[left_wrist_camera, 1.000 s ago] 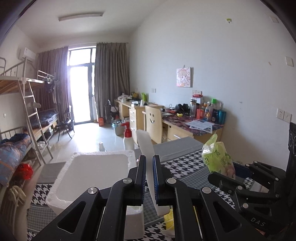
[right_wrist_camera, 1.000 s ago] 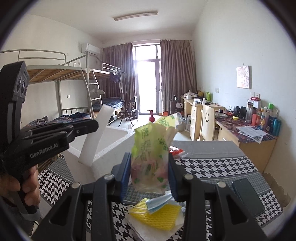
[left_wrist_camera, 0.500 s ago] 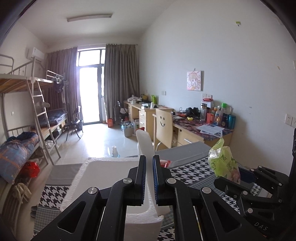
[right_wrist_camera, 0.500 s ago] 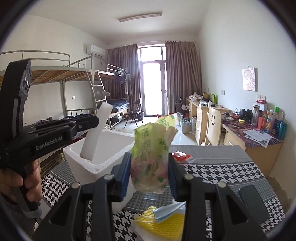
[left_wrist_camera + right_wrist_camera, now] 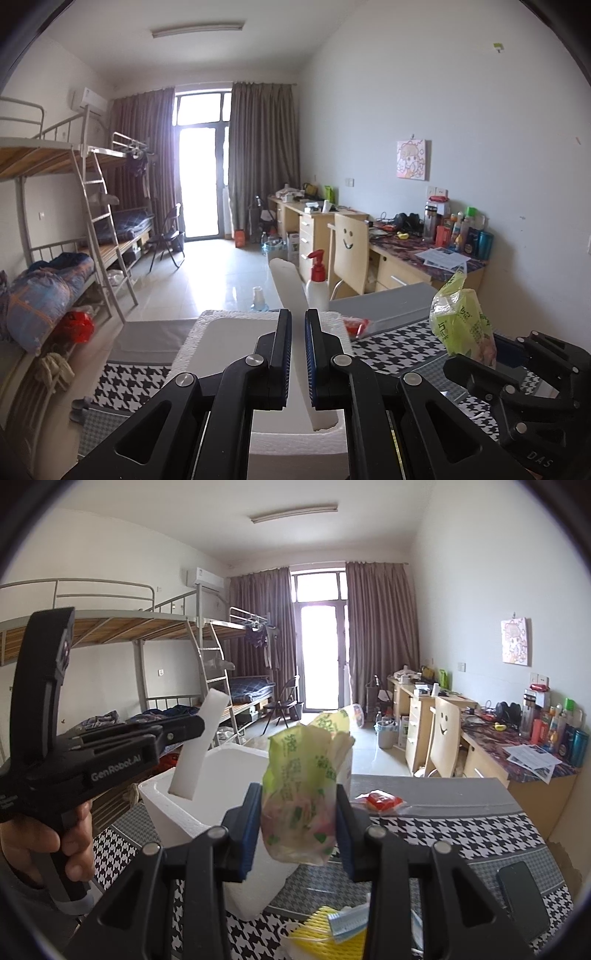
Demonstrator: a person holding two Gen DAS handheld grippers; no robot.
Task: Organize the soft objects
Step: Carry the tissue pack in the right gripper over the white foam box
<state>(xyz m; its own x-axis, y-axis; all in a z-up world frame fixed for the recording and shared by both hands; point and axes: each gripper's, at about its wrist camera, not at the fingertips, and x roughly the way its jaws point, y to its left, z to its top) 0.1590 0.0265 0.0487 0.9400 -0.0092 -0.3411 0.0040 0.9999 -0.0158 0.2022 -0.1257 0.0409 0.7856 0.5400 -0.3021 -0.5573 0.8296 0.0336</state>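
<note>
My left gripper (image 5: pixel 296 317) is shut on a white foam strip (image 5: pixel 291 288), which slants up and away between the pads. The strip's lower end dips into an open white foam box (image 5: pixel 207 332) on the table. In the right wrist view, the left gripper (image 5: pixel 197 725) holds that strip (image 5: pixel 214 705) over the box (image 5: pixel 243 886). My right gripper (image 5: pixel 298 794) is shut on a crumpled green plastic bag (image 5: pixel 299 768), held upright just right of the box's near corner. The same bag (image 5: pixel 461 325) shows at the right of the left wrist view.
A houndstooth cloth (image 5: pixel 461 830) covers the table. On it lie a yellow mesh sleeve (image 5: pixel 325 930), a blue mask (image 5: pixel 347 919), a red packet (image 5: pixel 380 799) and a dark phone (image 5: pixel 522 901). A red-capped spray bottle (image 5: pixel 317 284) stands behind the box. A hand (image 5: pixel 55 849) grips the left tool.
Both grippers have drifted sideways over the table. The foam strip now stands with its lower end inside the box, and the bag has come closer to the box's corner. Both grips are unchanged.
</note>
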